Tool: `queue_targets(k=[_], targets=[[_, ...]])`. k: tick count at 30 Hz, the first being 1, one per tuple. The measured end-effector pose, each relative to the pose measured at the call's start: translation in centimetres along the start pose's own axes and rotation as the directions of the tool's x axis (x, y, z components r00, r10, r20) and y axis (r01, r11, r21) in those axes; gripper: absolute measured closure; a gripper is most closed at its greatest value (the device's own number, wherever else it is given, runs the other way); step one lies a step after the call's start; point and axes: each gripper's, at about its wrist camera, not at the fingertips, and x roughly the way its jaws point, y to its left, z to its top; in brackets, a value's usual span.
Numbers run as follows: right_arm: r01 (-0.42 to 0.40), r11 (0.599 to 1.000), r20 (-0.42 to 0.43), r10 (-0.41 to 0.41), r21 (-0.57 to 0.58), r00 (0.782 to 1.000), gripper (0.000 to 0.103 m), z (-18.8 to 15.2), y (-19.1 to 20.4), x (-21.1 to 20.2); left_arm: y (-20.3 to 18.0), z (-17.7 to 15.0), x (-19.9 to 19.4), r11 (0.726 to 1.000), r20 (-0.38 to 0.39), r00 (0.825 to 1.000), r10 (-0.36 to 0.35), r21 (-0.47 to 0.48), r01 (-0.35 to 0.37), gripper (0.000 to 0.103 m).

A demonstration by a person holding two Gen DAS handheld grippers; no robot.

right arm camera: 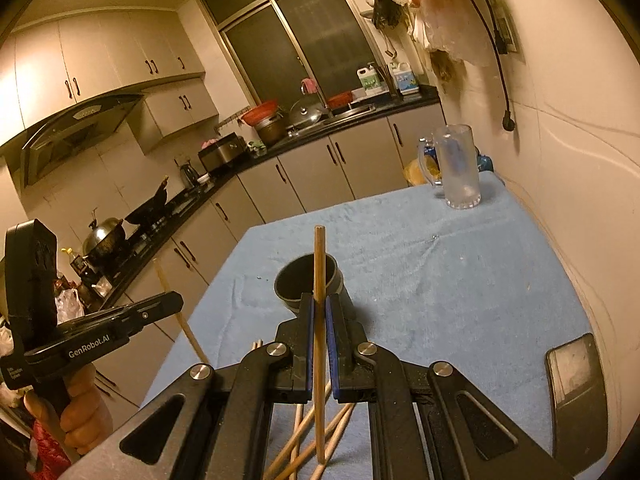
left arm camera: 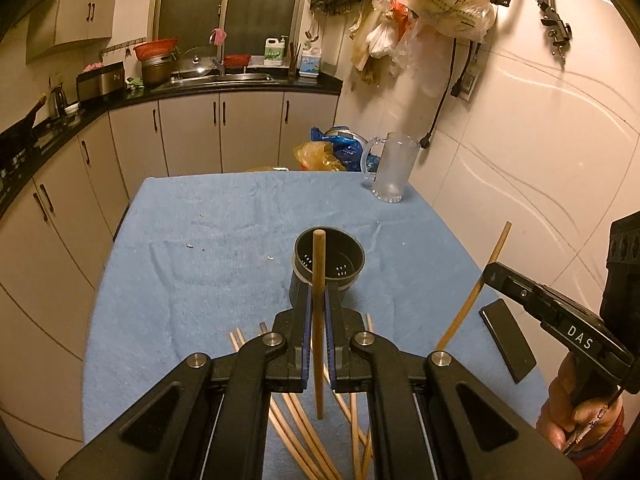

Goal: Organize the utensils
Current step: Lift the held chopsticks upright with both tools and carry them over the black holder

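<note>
Kitchen table under a blue towel. Left gripper pinches one chopstick upright; right gripper likewise pinches its chopstick, likely for dropping into the black perforated holder at 12 o'clock. Loose chopsticks lie at 6 o'clock.

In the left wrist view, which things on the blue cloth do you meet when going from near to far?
Loose chopsticks → black holder → glass mug.
</note>
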Motion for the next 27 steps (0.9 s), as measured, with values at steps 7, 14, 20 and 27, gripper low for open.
queue_targets(k=[7,14,20,27], targets=[[-0.021,1.0,0.019,0.021,0.0,1.0,0.097,1.3,0.3,-0.2,-0.4,1.4,-1.0,1.0,0.034,0.999,0.011,0.014,-0.012,0.097],[-0.051,0.998,0.046,0.049,0.029,0.998,0.097,3.7,0.2,-0.1,-0.7,4.0,-2.7,1.0,0.078,0.997,0.014,0.025,-0.016,0.097],[-0.067,0.996,0.1,0.061,0.054,0.993,0.097,6.2,0.7,-0.3,-1.2,7.0,-4.9,0.999,0.141,0.99,-0.005,0.038,0.0,0.097],[-0.063,0.995,0.163,0.048,0.083,0.985,0.097,9.6,1.0,0.4,-1.1,10.5,-5.1,1.0,0.194,0.981,-0.007,0.02,0.003,0.097]])
